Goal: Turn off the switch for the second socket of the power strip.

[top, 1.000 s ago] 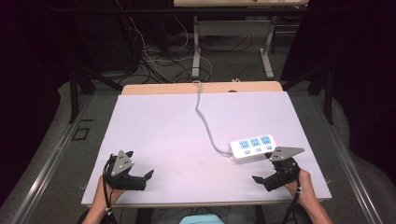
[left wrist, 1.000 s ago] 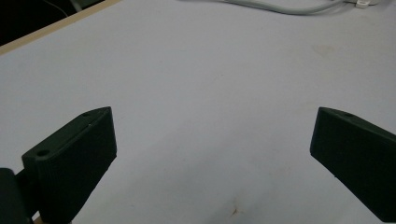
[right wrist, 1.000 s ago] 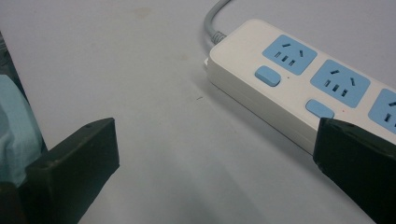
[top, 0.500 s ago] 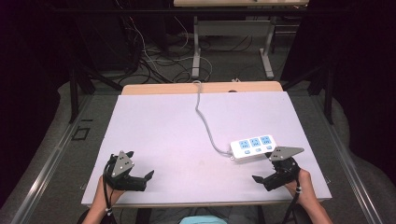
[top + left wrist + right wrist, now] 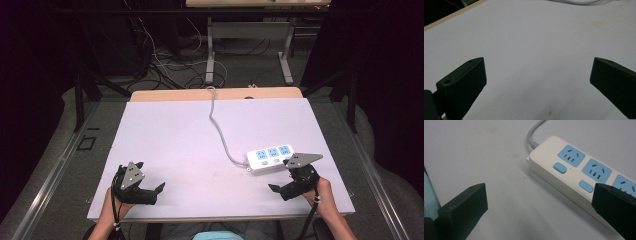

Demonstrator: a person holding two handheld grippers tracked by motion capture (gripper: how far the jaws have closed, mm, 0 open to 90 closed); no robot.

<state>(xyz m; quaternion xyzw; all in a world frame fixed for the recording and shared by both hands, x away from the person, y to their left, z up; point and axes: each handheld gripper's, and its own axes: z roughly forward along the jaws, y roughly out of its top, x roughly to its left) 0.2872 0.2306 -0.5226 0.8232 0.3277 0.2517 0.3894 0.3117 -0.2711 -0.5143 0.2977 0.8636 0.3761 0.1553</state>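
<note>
High view is showing you the white table (image 5: 170, 135) taking up most of the scene, with the white power strip (image 5: 270, 159) lying flat near its right front part and its grey cord (image 5: 218, 131) running away toward the far edge. You are holding the right gripper (image 5: 281, 176) just in front of the strip's near side, its jaws spread wide and gripping nothing, one jaw overlapping the strip's edge in the right gripper view, where the blue sockets (image 5: 571, 155) and blue switches (image 5: 559, 167) are facing up. You are resting the left gripper (image 5: 150, 188) well apart from the strip at the table's left front, jaws likewise released over bare tabletop.
</note>
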